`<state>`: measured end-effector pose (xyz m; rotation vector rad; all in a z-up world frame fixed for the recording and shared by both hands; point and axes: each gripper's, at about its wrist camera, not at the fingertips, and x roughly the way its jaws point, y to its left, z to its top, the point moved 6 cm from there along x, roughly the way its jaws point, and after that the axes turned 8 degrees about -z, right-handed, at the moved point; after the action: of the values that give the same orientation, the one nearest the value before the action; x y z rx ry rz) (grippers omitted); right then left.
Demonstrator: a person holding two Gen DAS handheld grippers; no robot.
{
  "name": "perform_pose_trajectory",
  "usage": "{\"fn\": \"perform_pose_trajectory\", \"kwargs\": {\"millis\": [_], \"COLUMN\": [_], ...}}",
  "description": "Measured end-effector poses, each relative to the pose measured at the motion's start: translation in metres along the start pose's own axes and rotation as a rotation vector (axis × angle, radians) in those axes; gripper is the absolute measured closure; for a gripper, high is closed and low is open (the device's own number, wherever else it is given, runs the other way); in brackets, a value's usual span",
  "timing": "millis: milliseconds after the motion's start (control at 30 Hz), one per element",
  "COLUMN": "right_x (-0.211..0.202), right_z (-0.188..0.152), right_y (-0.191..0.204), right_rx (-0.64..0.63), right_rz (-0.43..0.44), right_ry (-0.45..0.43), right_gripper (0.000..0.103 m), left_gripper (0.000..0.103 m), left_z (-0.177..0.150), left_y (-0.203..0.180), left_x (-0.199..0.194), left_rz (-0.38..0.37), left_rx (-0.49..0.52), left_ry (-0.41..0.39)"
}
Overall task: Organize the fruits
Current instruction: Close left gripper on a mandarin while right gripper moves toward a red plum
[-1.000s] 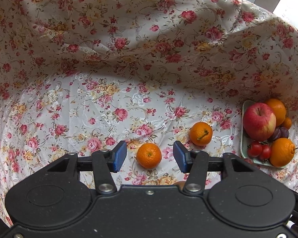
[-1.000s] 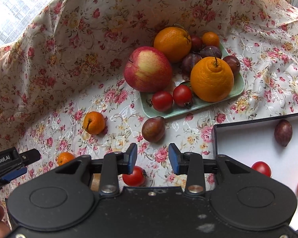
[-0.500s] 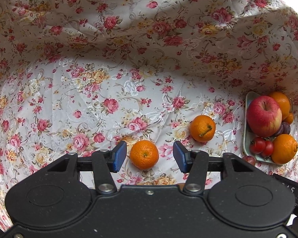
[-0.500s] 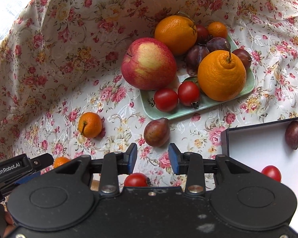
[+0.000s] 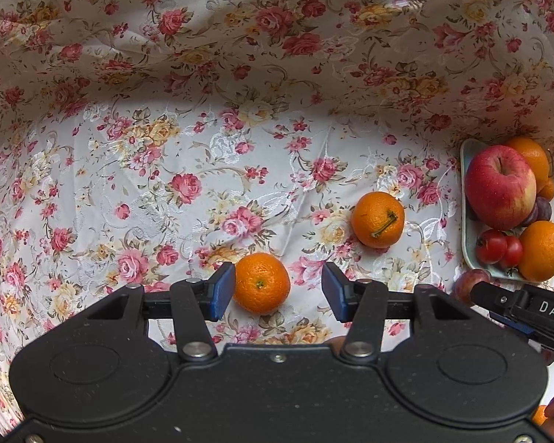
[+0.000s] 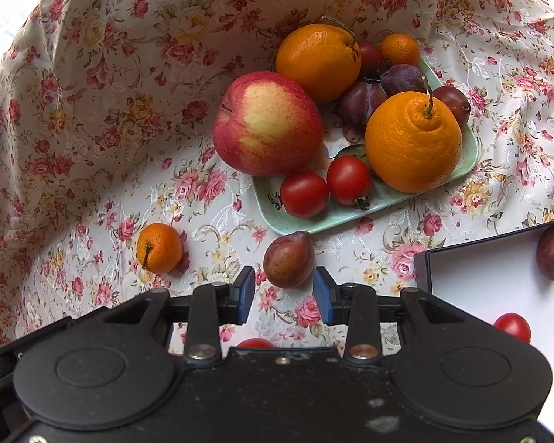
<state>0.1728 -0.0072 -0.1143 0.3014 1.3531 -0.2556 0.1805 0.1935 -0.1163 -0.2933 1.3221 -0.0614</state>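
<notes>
**Operator:** Status, left side first?

**Technician:** Left gripper stands open, empty, pointing steeply down over the floral cloth. A small mandarin sits between the blue pads, close against the left one with a clear gap to the right one. Risk: an off-centre closure pushes the round fruit sideways and it rolls out. A second mandarin, with stem, lies apart to the right.

**Operator:** And the right side?

**Technician:** Right gripper has a narrower gap, nothing held. A loose plum lies just ahead of the pads, touching neither, just beside the green tray. Risk: the gap looks barely wider than the plum, so a pad may land on top and bruise it or knock it against the tray edge.

**Operator:** Anything else?

**Technician:** A cherry tomato sits partly hidden under the gripper body; descent could crush it. The white box at far right already holds a plum and a tomato.
</notes>
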Motion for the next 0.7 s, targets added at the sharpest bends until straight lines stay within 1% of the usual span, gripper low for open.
{"fn": "perform_pose_trajectory", "kwargs": {"millis": [333,500,633,700], "right_x": [0.01,0.015,0.019,0.02], "right_z": [0.003,0.004,0.004,0.004], "right_y": [0.007,0.01,0.012,0.012], "right_rx": [0.001,-0.004,-0.008,-0.008], "right_rz": [-0.016,-0.033,-0.051,-0.057], "right_ry": [0.007,0.011,0.013,0.013], "right_gripper": [0.065,0.065,0.065,0.064], "left_gripper": [0.044,0.043,0.043,0.043], "left_z": [0.001,0.002,0.003,0.003], "left_y": [0.001,0.004,0.006,0.009], "left_x": [0.009,0.012,0.015,0.019], "left_rz": [0.024,0.024,0.039,0.035], "left_rx": [0.029,0.026,0.026,0.015], "left_ry": [0.015,0.019,0.017,0.031]}}
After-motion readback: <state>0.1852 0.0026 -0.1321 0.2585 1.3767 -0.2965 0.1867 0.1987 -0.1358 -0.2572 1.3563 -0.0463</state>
